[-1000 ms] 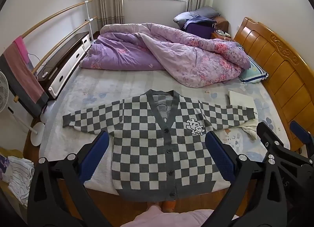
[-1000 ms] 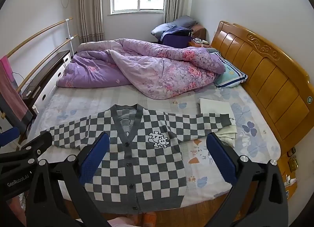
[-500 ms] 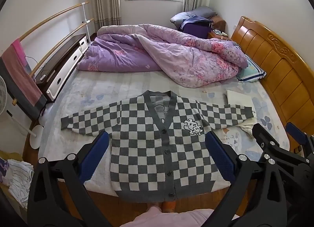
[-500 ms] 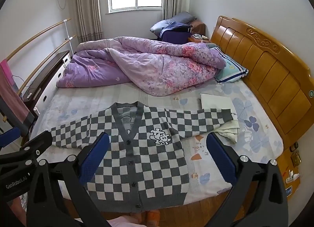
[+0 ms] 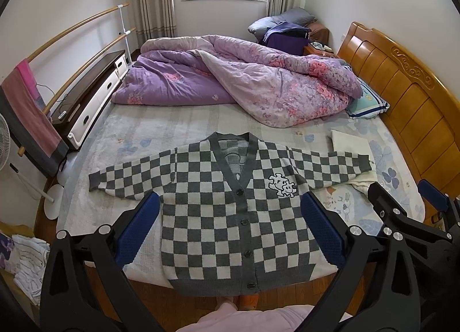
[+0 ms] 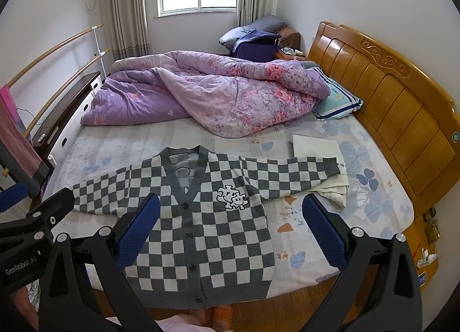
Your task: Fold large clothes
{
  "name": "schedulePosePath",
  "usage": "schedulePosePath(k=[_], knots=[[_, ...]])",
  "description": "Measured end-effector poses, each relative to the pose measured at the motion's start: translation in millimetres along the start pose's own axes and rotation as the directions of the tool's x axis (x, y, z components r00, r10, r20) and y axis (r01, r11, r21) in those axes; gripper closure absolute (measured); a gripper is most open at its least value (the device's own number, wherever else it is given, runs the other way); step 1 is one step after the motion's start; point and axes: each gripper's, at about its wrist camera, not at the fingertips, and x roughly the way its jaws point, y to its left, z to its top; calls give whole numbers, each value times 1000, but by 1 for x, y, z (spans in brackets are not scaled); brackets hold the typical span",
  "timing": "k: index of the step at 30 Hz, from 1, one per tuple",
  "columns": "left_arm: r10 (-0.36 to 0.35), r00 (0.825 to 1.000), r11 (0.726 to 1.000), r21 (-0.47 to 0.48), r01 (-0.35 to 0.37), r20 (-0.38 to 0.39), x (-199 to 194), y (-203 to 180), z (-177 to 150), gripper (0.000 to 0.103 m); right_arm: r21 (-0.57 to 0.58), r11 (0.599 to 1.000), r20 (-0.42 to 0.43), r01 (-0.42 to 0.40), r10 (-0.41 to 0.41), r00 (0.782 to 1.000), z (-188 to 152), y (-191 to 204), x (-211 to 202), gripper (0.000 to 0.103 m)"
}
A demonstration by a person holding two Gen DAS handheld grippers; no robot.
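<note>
In the left wrist view, the left gripper (image 5: 230, 228) hangs above the near edge of the bed with its blue-padded fingers (image 5: 137, 228) spread wide and nothing between them. Below it a grey-and-white checkered knit cardigan (image 5: 230, 217) lies flat and face up on the pale floral bedsheet (image 5: 161, 130), buttoned, both sleeves stretched out to the sides, its hem drooping over the near edge of the mattress. The garment's right-hand sleeve cuff rests on a folded cream cloth (image 5: 350, 143). Behind the cardigan a crumpled purple floral quilt (image 5: 244, 82) is heaped across the bed, and the carved wooden headboard (image 5: 402, 96) stands on the right. The right gripper (image 5: 408, 202) shows at the lower right edge, also clear of the fabric.

In the right wrist view, the right gripper (image 6: 230, 228) is likewise held over the cardigan (image 6: 201, 231), blue pads (image 6: 323, 230) far apart and empty. The cream cloth (image 6: 316, 146) lies under the sleeve end, near a blue-striped pillow (image 6: 339, 102) beside the headboard (image 6: 388, 87). The left gripper (image 6: 26, 205) intrudes at the left edge, with no cloth in it.
</note>
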Motion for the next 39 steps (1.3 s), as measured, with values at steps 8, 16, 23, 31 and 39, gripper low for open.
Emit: schedulePosePath(k=[8,16,23,31,39], knots=[[2,1000,1000,-1,-2,-4,0,-1,-2,5,1,1000,-2,-3,3,1000,-2,-4,1,7],[0,1000,1000,0,0,-6,1,-3,-2,5,1,1000,-3,-4,4,1000,-4,-3,2,7],[2,1000,1000,1,-2,-7,3,-7,-4,5,0,1000,-11,-6,6,1000,-7,-3,7,7],[2,1000,1000,1,-2,-9,3,-6,-3,5,-2,1000,-15,-5,5,1000,-7,-4,8,7],[1,1000,1000,1,-1,-13,4,-9,-2,5,-3,1000,-14,-5,5,1000,-5,-3,8,7]])
